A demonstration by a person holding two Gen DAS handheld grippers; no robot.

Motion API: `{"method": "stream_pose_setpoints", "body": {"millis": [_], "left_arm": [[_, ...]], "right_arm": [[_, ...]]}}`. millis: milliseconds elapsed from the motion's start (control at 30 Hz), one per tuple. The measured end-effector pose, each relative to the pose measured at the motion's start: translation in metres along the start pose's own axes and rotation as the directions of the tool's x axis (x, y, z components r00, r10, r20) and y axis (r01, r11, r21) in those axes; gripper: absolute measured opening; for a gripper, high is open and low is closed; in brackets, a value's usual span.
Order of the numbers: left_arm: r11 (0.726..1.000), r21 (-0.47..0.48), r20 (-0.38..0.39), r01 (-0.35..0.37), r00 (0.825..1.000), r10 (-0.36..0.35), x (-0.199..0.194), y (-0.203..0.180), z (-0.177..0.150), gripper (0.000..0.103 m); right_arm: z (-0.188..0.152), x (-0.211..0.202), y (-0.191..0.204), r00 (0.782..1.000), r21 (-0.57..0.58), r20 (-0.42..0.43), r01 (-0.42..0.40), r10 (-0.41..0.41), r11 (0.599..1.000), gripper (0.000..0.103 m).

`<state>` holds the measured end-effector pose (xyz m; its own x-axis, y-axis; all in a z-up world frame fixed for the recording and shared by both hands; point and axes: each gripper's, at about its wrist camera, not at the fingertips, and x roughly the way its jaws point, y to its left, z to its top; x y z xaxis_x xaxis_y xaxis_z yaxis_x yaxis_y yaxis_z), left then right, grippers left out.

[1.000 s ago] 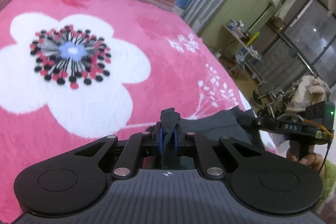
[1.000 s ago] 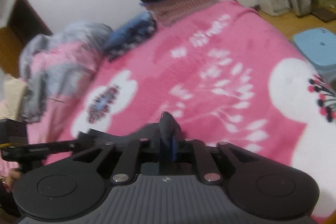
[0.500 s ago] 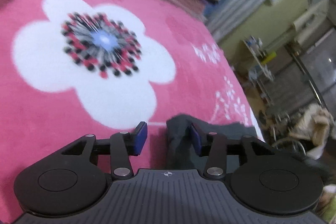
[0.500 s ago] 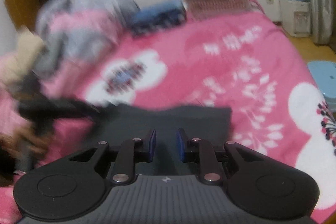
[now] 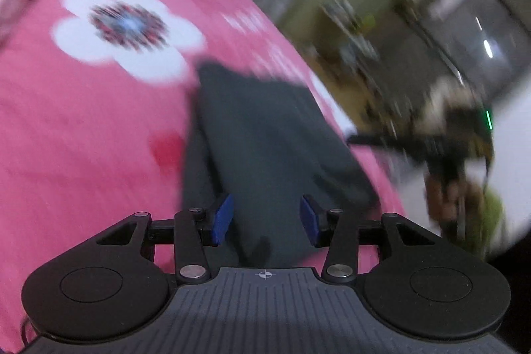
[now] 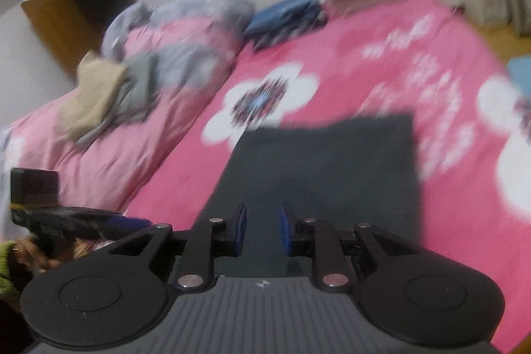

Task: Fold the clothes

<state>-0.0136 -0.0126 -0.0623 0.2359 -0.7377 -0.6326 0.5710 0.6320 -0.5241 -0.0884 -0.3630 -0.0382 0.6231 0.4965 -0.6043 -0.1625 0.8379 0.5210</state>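
Both grippers' jaws now gape empty, having let go: the left gripper (image 5: pixel 265 219) wide, the right gripper (image 6: pixel 262 229) narrower. Just beyond them the dark grey garment (image 6: pixel 325 165), smooth and rectangular, lies flat on the fuzzy pink flowered blanket (image 6: pixel 381 62).

Dark grey garment (image 6: pixel 325 165), folded flat on the pink bedspread (image 6: pixel 391 62)

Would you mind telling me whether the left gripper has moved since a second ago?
Yes. The left gripper has opened and pulled back: the dark garment now stretches ahead of it, and the white flower sits farther off.
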Motion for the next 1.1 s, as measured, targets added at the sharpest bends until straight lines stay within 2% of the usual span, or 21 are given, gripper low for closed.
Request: {"method": "stream_pose_setpoints", "body": {"millis": [67, 133, 267, 400, 467, 567, 633, 700, 833, 933, 1000, 1033, 1067, 1100], "left_arm": [[0.998, 0.06, -0.014, -0.029, 0.999, 0.03, 0.011, -0.012, -0.015, 0.044], [0.997, 0.065, -0.013, -0.051, 0.999, 0.052, 0.02, -0.013, -0.021, 0.044], [0.994, 0.054, -0.026, -0.097, 0.995, 0.099, 0.033, -0.007, -0.021, 0.035], [0.992, 0.042, -0.063, -0.121, 0.99, 0.124, 0.032, 0.0, -0.018, 0.037], [0.994, 0.033, -0.071, -0.106, 0.992, 0.108, 0.029, 0.003, -0.018, 0.042], [0.994, 0.035, -0.095, -0.104, 0.99, 0.107, 0.036, 0.004, -0.022, 0.041], [0.993, 0.049, -0.12, -0.106, 0.987, 0.111, 0.043, 0.002, -0.028, 0.032], [0.992, 0.071, -0.149, -0.106, 0.982, 0.116, 0.048, 0.003, -0.031, 0.016], [0.991, 0.112, -0.159, -0.076, 0.983, 0.093, 0.042, 0.007, -0.023, 0.011], [0.988, 0.142, -0.2, -0.054, 0.976, 0.082, 0.046, 0.01, -0.022, 0.011], [0.986, 0.156, -0.23, -0.053, 0.969, 0.089, 0.05, 0.012, -0.025, 0.011], [0.986, 0.157, -0.234, -0.054, 0.968, 0.09, 0.05, 0.012, -0.026, 0.011], [0.985, 0.163, -0.233, -0.054, 0.968, 0.092, 0.049, 0.01, -0.026, 0.011], [0.984, 0.172, -0.232, -0.055, 0.968, 0.094, 0.049, 0.009, -0.027, 0.01]], "right_arm": [[-0.015, 0.004, 0.002, 0.999, 0.023, -0.043, 0.002, -0.001, 1.0, 0.023], [-0.027, 0.007, 0.0, 0.998, 0.061, -0.067, 0.014, -0.01, 0.998, 0.023], [-0.045, -0.007, -0.008, 0.999, 0.15, -0.034, 0.026, -0.021, 0.988, 0.023], [-0.056, -0.022, -0.016, 0.999, 0.183, -0.003, 0.039, -0.039, 0.982, 0.023], [-0.063, -0.029, -0.019, 0.998, 0.183, 0.002, 0.054, -0.055, 0.982, 0.023], [-0.074, -0.039, -0.028, 0.994, 0.215, 0.025, 0.096, -0.104, 0.972, 0.023], [-0.079, -0.049, -0.04, 0.991, 0.263, 0.053, 0.108, -0.126, 0.959, 0.023], [-0.082, -0.06, -0.052, 0.986, 0.296, 0.076, 0.122, -0.151, 0.947, 0.023], [-0.086, -0.081, -0.074, 0.974, 0.356, 0.114, 0.142, -0.194, 0.924, 0.023], [-0.088, -0.083, -0.089, 0.98, 0.404, 0.107, 0.113, -0.169, 0.908, 0.025], [-0.089, -0.081, -0.097, 0.986, 0.437, 0.101, 0.079, -0.136, 0.896, 0.042], [-0.091, -0.076, -0.099, 0.99, 0.438, 0.084, 0.061, -0.109, 0.897, 0.045], [-0.092, -0.071, -0.1, 0.994, 0.438, 0.068, 0.044, -0.082, 0.898, 0.046], [-0.093, -0.066, -0.099, 0.996, 0.42, 0.037, 0.06, -0.083, 0.906, 0.042]]}}
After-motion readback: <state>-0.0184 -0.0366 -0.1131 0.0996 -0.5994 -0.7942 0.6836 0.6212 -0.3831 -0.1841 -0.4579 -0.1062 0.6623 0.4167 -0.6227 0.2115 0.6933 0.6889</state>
